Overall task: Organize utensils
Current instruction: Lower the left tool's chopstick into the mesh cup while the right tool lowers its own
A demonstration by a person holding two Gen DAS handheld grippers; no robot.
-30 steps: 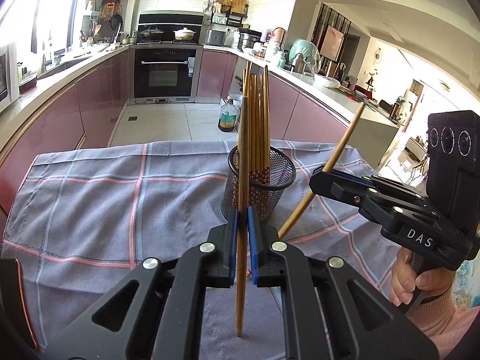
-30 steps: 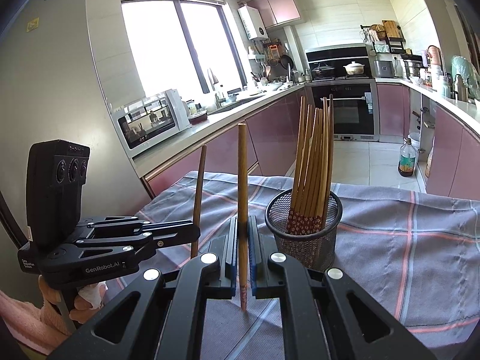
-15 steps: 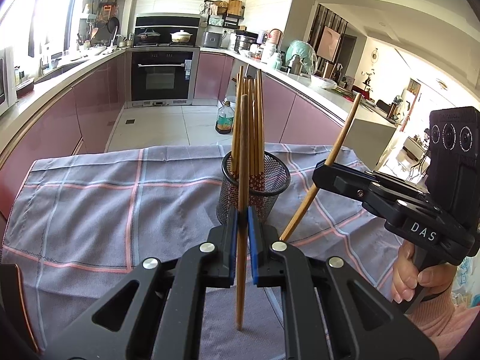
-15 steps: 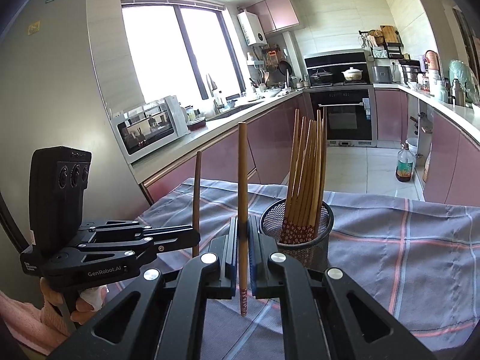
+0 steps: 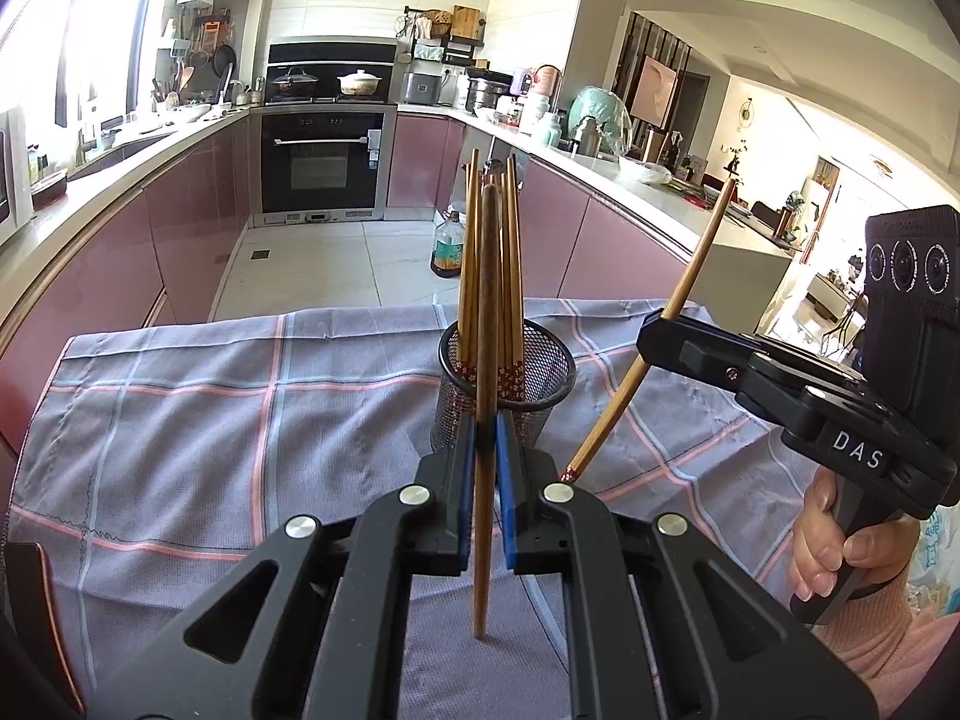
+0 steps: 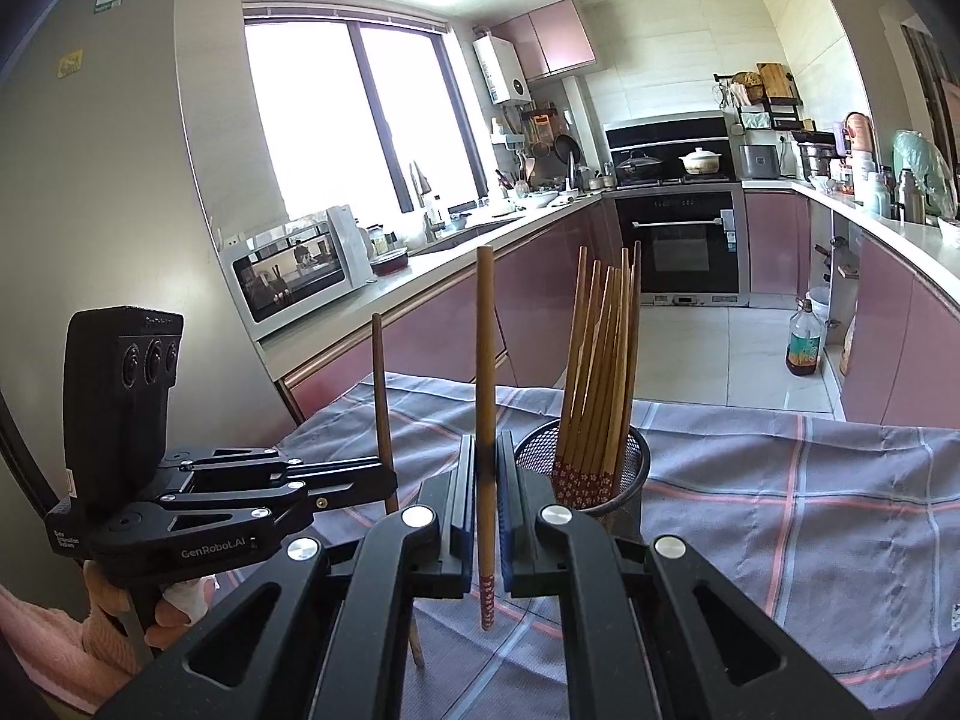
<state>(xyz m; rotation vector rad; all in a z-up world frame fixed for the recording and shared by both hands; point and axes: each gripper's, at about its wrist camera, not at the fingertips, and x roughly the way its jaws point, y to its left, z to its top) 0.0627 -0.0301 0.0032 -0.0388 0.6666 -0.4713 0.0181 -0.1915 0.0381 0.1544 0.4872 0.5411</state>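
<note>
Wooden chopstick (image 5: 485,324) clamped upright in left hand-held gripper (image 5: 485,450); right hand-held gripper (image 6: 487,468) pinching 2nd stick (image 6: 485,360), mesh cup (image 6: 591,468) nr both.

A grey checked cloth (image 5: 198,396) with pink and pale lines covers the surface. Beyond it runs a kitchen with pink cabinet fronts (image 6: 540,300) under a light worktop. A built-in black oven (image 5: 327,165) sits at the far end, with a dark lidded pot (image 5: 294,79) and a white lidded casserole (image 5: 360,83) on the hob above it. A white microwave (image 6: 300,270) stands on the worktop beside the large bright window (image 6: 354,114). An oil bottle (image 6: 804,339) stands on the pale tiled floor (image 5: 312,264). A white water heater (image 6: 501,69) hangs high on the wall beside pink upper cupboards (image 6: 552,39).
</note>
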